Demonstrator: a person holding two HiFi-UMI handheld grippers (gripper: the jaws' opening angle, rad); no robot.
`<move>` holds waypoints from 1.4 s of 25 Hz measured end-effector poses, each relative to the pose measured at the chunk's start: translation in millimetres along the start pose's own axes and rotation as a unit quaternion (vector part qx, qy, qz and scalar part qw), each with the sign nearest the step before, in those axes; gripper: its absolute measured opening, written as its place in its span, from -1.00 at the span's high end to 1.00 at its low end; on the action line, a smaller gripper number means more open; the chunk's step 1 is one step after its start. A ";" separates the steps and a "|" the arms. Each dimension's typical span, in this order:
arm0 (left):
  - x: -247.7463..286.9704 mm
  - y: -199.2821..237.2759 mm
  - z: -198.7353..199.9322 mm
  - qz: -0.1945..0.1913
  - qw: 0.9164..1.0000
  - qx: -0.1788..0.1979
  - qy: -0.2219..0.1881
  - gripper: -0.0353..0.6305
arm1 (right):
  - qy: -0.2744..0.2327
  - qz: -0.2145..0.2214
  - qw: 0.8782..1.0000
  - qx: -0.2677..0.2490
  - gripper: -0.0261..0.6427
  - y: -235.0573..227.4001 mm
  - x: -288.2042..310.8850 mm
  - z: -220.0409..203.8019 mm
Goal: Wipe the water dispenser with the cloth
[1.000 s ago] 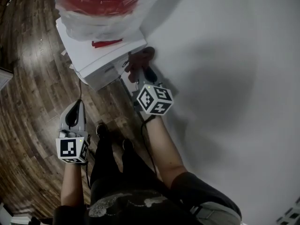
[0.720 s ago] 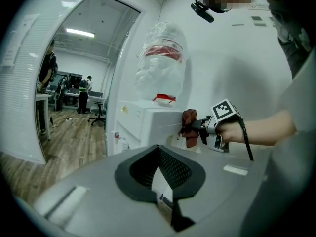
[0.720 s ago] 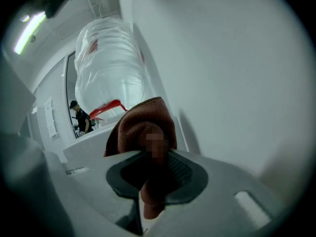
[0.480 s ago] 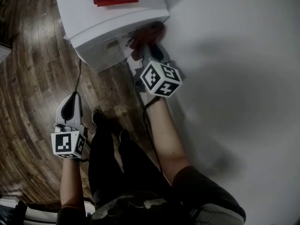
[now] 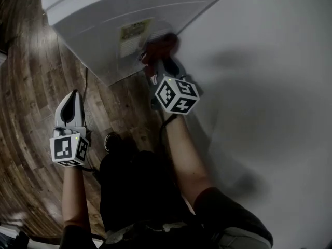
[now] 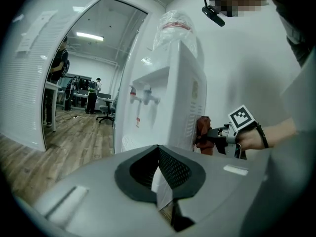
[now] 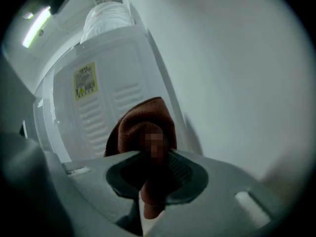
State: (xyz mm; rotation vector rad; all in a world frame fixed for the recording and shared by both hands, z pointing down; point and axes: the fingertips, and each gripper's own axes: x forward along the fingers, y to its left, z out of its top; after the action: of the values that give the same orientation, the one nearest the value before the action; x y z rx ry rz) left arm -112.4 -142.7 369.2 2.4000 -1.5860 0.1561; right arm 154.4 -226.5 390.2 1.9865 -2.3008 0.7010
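Note:
The white water dispenser (image 5: 104, 14) stands against the wall, with its bottle (image 6: 175, 26) on top. Its vented side panel (image 7: 98, 107) carries a yellow label (image 5: 132, 35). A dark red cloth (image 5: 162, 46) is pressed on that panel's rear edge, close to the wall. My right gripper (image 5: 161, 61) is shut on the cloth (image 7: 145, 127), which bulges out past the jaws. In the left gripper view the cloth (image 6: 203, 132) and the right gripper (image 6: 210, 136) show beside the dispenser (image 6: 163, 98). My left gripper (image 5: 71, 95) hangs low over the floor, away from the dispenser, shut and empty (image 6: 159, 149).
A white wall (image 5: 270, 87) runs along the right, tight to the dispenser. Wood floor (image 5: 31, 113) lies to the left, with a black cable (image 5: 86, 84) hanging by the dispenser. Through a glass doorway (image 6: 94, 83), people and office chairs stand far off.
The right gripper has kept the cloth against the dispenser's side and slid it along the panel by the label. The dispenser now looms larger in view. The left gripper has drifted slightly left.

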 end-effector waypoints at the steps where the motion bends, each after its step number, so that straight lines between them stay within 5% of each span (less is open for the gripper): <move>1: 5.9 6.0 -12.3 -0.001 1.000 -0.003 -0.001 0.84 | 0.002 0.001 1.000 -0.003 0.74 -1.6 6.2 -13.3; 10: 52.1 36.2 -129.9 -0.004 1.000 -0.022 -0.012 0.84 | 0.014 0.013 1.000 -0.004 0.74 -39.9 51.9 -136.5; 16: 66.0 51.0 -202.7 -0.001 1.000 -0.027 0.005 0.83 | 0.067 0.014 0.998 -0.015 0.74 -66.9 76.1 -227.9; 26: 89.5 44.3 -250.2 -0.019 0.999 -0.014 0.033 0.84 | 0.172 0.004 0.985 0.006 0.74 -112.9 102.7 -339.9; 30: 89.1 41.2 -233.5 -0.022 1.000 -0.007 0.018 0.83 | 0.166 0.024 0.985 -0.030 0.74 -104.7 90.6 -329.6; 35: 79.6 53.0 -163.5 -0.011 0.999 0.019 -0.027 0.84 | 0.059 0.075 0.995 -0.024 0.74 -57.1 51.8 -228.2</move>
State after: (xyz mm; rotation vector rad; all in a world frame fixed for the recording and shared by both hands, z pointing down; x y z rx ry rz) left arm -120.5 -188.3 552.9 2.4695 -1.5937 0.1192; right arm 137.0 -201.0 629.1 1.7173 -2.3893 0.7438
